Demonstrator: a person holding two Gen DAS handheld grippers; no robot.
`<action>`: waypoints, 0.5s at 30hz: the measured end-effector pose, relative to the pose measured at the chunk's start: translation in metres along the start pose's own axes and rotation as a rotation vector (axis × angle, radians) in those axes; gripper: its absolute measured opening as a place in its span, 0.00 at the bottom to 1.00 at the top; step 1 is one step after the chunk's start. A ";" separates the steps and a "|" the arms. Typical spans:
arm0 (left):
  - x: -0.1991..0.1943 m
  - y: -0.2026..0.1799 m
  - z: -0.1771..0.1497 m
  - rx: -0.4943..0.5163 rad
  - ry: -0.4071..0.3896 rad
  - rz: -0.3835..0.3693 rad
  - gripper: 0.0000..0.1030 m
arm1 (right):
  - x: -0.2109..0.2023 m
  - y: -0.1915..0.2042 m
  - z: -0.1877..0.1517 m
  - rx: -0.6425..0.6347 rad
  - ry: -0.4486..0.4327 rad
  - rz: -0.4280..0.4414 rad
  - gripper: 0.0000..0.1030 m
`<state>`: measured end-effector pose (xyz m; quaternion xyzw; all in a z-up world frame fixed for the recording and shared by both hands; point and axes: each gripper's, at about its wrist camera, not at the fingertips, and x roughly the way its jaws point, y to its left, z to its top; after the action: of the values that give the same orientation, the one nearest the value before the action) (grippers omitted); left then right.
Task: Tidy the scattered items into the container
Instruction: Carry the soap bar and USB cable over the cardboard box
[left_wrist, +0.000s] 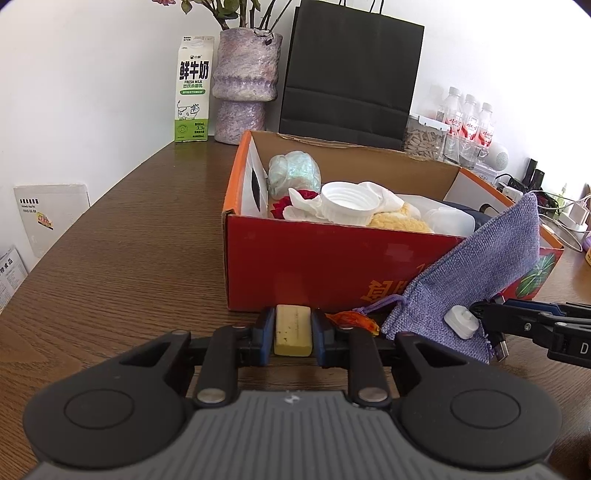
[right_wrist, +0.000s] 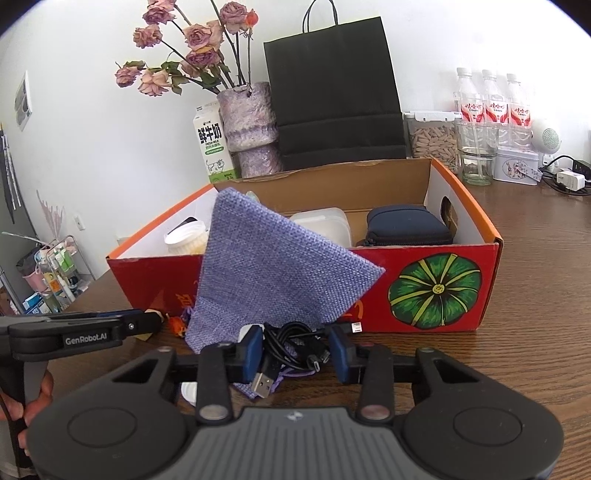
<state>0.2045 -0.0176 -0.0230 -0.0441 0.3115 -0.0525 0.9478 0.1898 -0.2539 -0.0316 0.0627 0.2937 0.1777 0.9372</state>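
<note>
Gripping one yellowish block (left_wrist: 293, 329) between our left gripper's (left_wrist: 293, 332) two blue pads (left_wrist: 266, 334), we hold it low over the wooden table (left_wrist: 129, 258), just in front of the near wall of the one red cardboard box (left_wrist: 314, 266). Just to the right of that gripper lies one small orange-red wrapper (left_wrist: 354, 320), and beyond it one purple woven pouch (left_wrist: 476, 280) leans against the box wall, its top corner reaching over the rim.

Our right gripper (right_wrist: 297, 354) stands with its two fingers spread around one bundle of black cable (right_wrist: 295, 343); we cannot tell whether the pads press it. One USB plug (right_wrist: 263, 384) hangs from the bundle at the left finger. The pouch (right_wrist: 273, 273) rises directly ahead of this gripper, touching the box front.

Inside the box (right_wrist: 443, 288) we count one white ribbed cap (left_wrist: 349, 203), one dark zip case (right_wrist: 408, 225), one clear plastic tub (right_wrist: 325, 221) and one pale wrapped bundle (left_wrist: 293, 171).

Far beyond both grippers stand one milk carton (left_wrist: 192, 88), one vase (left_wrist: 245, 85), one black paper bag (left_wrist: 351, 70) and three water bottles (right_wrist: 493, 99).
</note>
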 end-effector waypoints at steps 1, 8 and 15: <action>0.000 0.000 0.000 -0.002 0.000 0.001 0.22 | -0.001 0.000 0.000 0.001 -0.003 -0.002 0.36; -0.002 0.003 -0.002 -0.016 -0.003 0.010 0.22 | -0.011 -0.002 -0.002 0.005 -0.017 -0.014 0.36; -0.009 0.005 -0.005 -0.041 -0.014 0.039 0.21 | -0.017 -0.001 -0.003 0.000 -0.024 -0.017 0.36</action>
<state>0.1947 -0.0116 -0.0220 -0.0579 0.3069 -0.0274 0.9496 0.1754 -0.2611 -0.0252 0.0623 0.2829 0.1689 0.9421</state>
